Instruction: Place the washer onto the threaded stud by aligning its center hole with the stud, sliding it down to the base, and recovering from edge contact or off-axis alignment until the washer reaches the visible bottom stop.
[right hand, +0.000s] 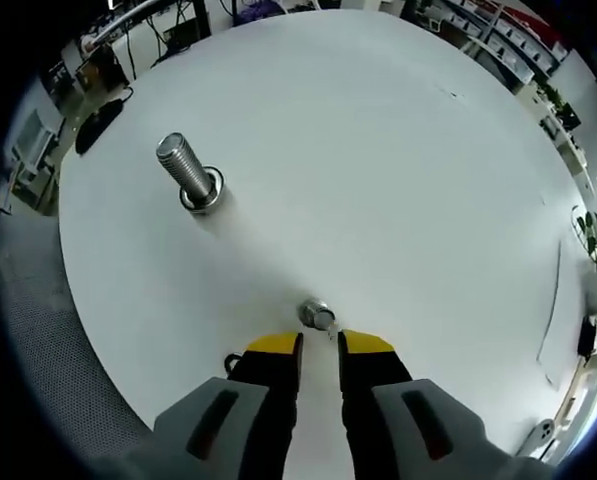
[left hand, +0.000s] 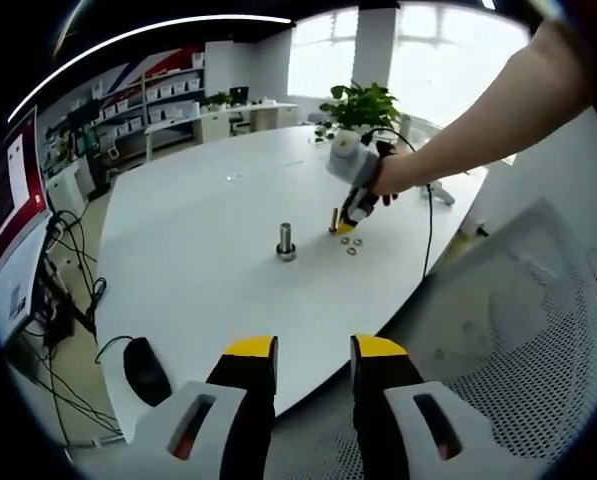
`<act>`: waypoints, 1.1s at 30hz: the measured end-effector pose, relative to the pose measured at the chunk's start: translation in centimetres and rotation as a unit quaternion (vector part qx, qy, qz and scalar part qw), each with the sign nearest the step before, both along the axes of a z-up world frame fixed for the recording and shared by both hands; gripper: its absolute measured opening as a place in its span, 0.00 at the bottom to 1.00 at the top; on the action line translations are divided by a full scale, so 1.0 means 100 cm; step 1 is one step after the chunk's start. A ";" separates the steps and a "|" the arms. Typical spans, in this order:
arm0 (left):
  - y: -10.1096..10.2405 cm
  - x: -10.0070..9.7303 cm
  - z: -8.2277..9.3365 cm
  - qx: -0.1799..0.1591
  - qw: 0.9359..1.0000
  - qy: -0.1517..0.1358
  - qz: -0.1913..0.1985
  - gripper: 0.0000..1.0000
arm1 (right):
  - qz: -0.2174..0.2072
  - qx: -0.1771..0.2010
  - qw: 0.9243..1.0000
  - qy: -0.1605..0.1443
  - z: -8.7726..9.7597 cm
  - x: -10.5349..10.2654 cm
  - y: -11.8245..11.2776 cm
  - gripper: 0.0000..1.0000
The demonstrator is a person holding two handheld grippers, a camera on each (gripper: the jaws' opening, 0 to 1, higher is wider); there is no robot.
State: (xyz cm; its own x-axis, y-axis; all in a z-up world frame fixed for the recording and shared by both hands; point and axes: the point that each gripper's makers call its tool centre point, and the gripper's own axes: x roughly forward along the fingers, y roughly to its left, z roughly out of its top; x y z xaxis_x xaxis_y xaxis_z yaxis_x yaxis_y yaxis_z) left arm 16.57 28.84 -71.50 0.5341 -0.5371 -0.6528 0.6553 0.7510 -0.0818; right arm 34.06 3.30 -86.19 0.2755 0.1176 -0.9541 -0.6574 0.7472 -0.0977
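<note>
Right fingers: yellow-tipped, a narrow gap between them, lowered to the worktop; whether they pinch anything cannot be told.
Washer: a small metal ring lying just ahead of the right fingertips, at or touching their ends; probably the piece being picked, since the fingers are centred on it.
Spare washers: two or three more rings lie flat on the worktop just beside the right gripper in the left gripper view; laid flat, they seem to need an edge pinch to be lifted.
Left fingers: apart and holding nothing, held back over the near worktop edge, well apart from the stud; judged to be idle, keeping clear of the working hand.
Stud: threaded, standing on a wider base that likely serves as the bottom stop; no washer on it yet.
Stud axis: long axis upright from the worktop, free end pointing up; the lean seen in the right gripper view is probably the lens.
Washer axis: hole axis roughly vertical as far as can be told, so already near parallel to the stud.
Separation: washer and stud well apart; pick-up and carry remain.
</note>
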 end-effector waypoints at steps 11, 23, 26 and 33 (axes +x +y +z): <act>0.000 0.000 0.000 0.002 1.000 0.000 -0.004 0.27 | 0.015 0.012 1.000 0.014 0.002 -0.026 -0.003 0.18; -0.001 -0.002 -0.001 0.005 1.000 0.001 -0.007 0.26 | 0.035 0.019 0.999 0.024 -0.003 -0.038 -0.002 0.19; -0.001 -0.002 -0.001 0.006 1.000 0.002 -0.007 0.26 | 0.037 0.019 0.999 0.024 -0.002 -0.040 -0.001 0.19; -0.001 -0.002 -0.002 0.007 1.000 0.002 -0.007 0.26 | 0.052 0.022 0.998 0.023 -0.001 -0.042 -0.001 0.19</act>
State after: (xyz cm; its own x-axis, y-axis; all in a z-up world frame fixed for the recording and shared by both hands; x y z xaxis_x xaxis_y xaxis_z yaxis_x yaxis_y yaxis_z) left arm 16.42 28.76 -71.66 0.5232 -0.5352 -0.6632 0.6656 0.7426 -0.0742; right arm 29.90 3.23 -86.25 0.2151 0.1863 -0.9587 -0.7347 0.6776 -0.0332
